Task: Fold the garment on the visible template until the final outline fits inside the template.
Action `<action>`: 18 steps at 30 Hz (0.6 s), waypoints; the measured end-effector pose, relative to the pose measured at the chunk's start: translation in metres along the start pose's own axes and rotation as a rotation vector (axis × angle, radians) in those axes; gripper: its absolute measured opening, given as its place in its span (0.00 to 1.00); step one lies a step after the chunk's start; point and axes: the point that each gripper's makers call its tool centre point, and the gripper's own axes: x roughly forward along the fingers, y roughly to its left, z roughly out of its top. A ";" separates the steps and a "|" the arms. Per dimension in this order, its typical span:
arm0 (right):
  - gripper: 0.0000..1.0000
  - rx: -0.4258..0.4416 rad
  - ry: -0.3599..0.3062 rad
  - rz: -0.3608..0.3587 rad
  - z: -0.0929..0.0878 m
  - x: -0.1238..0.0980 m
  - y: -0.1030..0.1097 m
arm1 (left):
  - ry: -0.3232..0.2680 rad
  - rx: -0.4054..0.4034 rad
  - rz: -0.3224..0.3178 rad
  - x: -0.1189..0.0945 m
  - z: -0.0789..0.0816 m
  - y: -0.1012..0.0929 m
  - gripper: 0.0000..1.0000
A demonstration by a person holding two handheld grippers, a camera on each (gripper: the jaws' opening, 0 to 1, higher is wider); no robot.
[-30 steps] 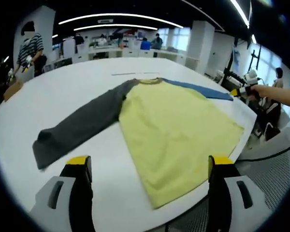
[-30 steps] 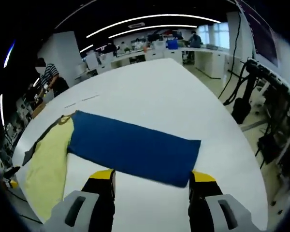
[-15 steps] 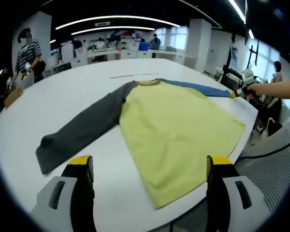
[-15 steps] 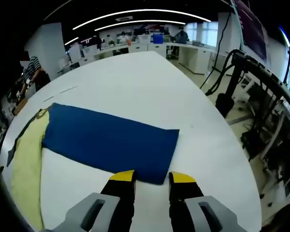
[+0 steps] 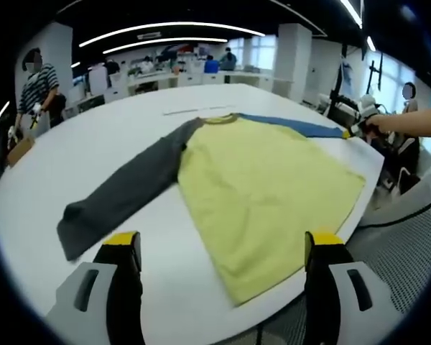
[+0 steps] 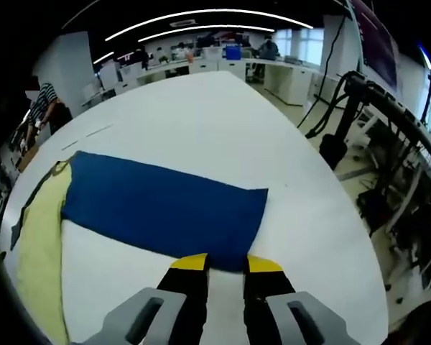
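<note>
R gripper (image 6: pixel 226 263) had its jaws pinched nearly together on the cuff end of the blue sleeve (image 6: pixel 165 212), near the table's (image 6: pixel 201 115) edge on that side; looked like a grasp on the cuff, prob. to lift it and fold the sleeve in over the body. L gripper (image 5: pixel 223 248) hung above the near table edge w/ jaws spread wide, holding nothing, facing the hem of the shirt (image 5: pixel 262 194), likely waiting its turn.

Shirt lay flat, face-up on the white table: yellow body at the middle, grey sleeve (image 5: pixel 126 190) stretched out toward the far side from the blue one, hem close to the near edge.

L gripper view gave the whole garment plus the R gripper small at the blue cuff. R gripper view gave the cuff close up, jaws straddling its edge, w/ a strip of yellow body beyond. Couldn't make out a template outline for sure; a thin line on the table past the collar may be part of it.
</note>
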 end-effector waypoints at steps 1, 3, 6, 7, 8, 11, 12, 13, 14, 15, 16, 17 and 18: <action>0.12 -0.002 0.003 -0.003 0.003 0.007 -0.006 | 0.000 0.002 -0.002 0.000 0.000 0.000 0.91; 0.08 0.007 0.000 -0.006 0.002 0.004 -0.003 | -0.003 0.001 -0.009 0.000 0.001 -0.002 0.91; 0.02 0.003 0.008 -0.029 0.003 0.009 -0.011 | -0.004 0.002 -0.014 0.000 0.001 -0.004 0.91; 0.02 0.002 0.008 -0.027 0.003 0.006 -0.008 | -0.005 0.001 -0.015 0.000 0.001 -0.004 0.91; 0.01 0.007 0.009 -0.026 0.003 0.005 -0.007 | -0.005 -0.001 -0.015 0.000 0.000 -0.005 0.91; 0.01 0.002 0.011 -0.029 0.001 0.001 -0.002 | -0.004 -0.010 -0.014 -0.001 -0.001 -0.005 0.91; 0.00 0.001 0.012 -0.031 0.001 0.000 -0.001 | -0.006 -0.014 -0.016 -0.001 -0.001 -0.005 0.91; 0.00 -0.001 0.014 -0.033 0.001 0.000 -0.001 | -0.006 -0.015 -0.016 -0.001 -0.002 -0.005 0.91; 0.00 0.002 0.014 -0.032 0.001 -0.001 0.001 | -0.005 -0.014 -0.015 -0.002 -0.002 -0.005 0.91; 0.00 0.005 0.014 -0.035 0.001 -0.001 0.000 | -0.004 -0.011 -0.015 -0.002 -0.001 -0.005 0.91; 0.00 0.008 0.014 -0.035 0.001 -0.001 0.001 | -0.006 -0.010 -0.015 -0.002 -0.001 -0.005 0.91; 0.00 0.009 0.015 -0.034 0.001 -0.002 0.002 | -0.009 -0.010 -0.016 -0.002 -0.001 -0.006 0.92; 0.00 0.012 0.017 -0.033 0.001 -0.003 0.002 | -0.012 -0.012 -0.017 -0.002 0.000 -0.006 0.92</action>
